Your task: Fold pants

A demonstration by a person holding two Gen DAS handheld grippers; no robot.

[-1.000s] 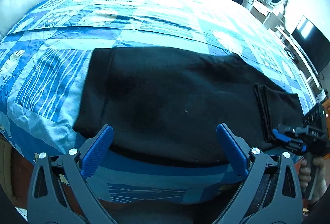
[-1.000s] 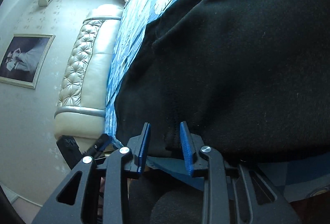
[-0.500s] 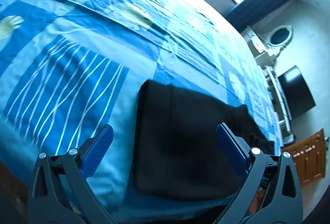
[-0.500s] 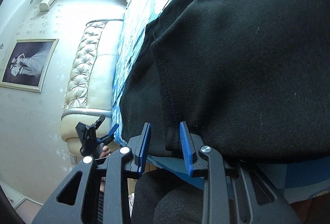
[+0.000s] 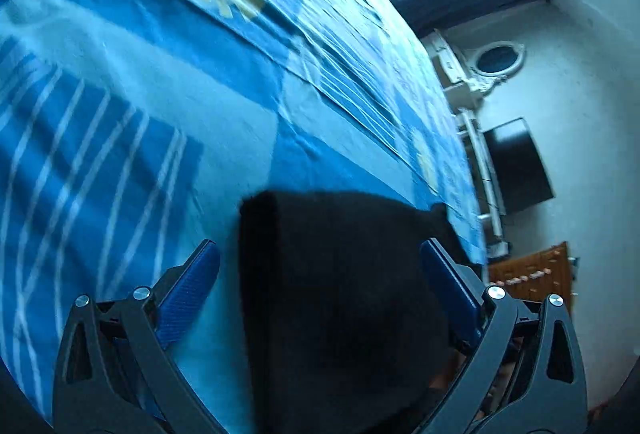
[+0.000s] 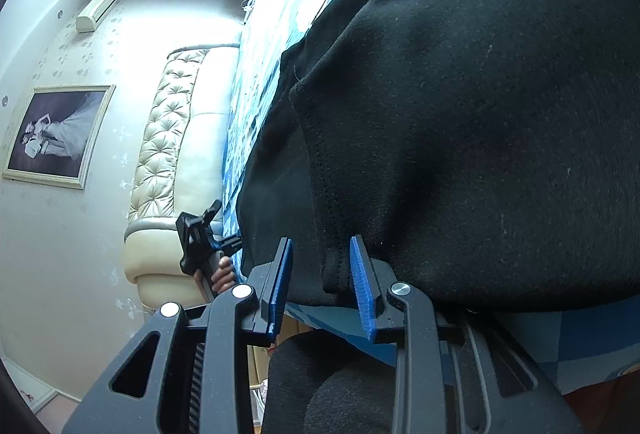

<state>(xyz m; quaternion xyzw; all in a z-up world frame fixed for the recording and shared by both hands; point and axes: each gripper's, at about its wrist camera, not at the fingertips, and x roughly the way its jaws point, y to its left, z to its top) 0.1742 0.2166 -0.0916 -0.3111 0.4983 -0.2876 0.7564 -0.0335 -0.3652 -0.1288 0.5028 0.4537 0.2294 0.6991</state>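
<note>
Black pants [image 5: 340, 294] lie on a blue patterned bedspread [image 5: 160, 114]. In the left wrist view my left gripper [image 5: 320, 274] is wide open, its blue pads on either side of the near end of the pants, close above them. In the right wrist view my right gripper [image 6: 320, 270] has its blue pads narrowly apart around a hemmed edge of the pants [image 6: 480, 114], which fill the view. It is not clamped tight. The left gripper [image 6: 200, 238] shows there at the far corner of the pants, held by a hand.
A cream tufted headboard [image 6: 168, 154] runs along the bed's far side. A framed picture [image 6: 56, 134] hangs on the wall. A dresser with an oval mirror [image 5: 496, 62], a dark TV [image 5: 516, 166] and a wooden cabinet [image 5: 528, 274] stand beyond the bed's edge.
My left gripper has moved along and down to the end of the pants and tilted, staying open. My right gripper has stayed at the hem with its jaws the same.
</note>
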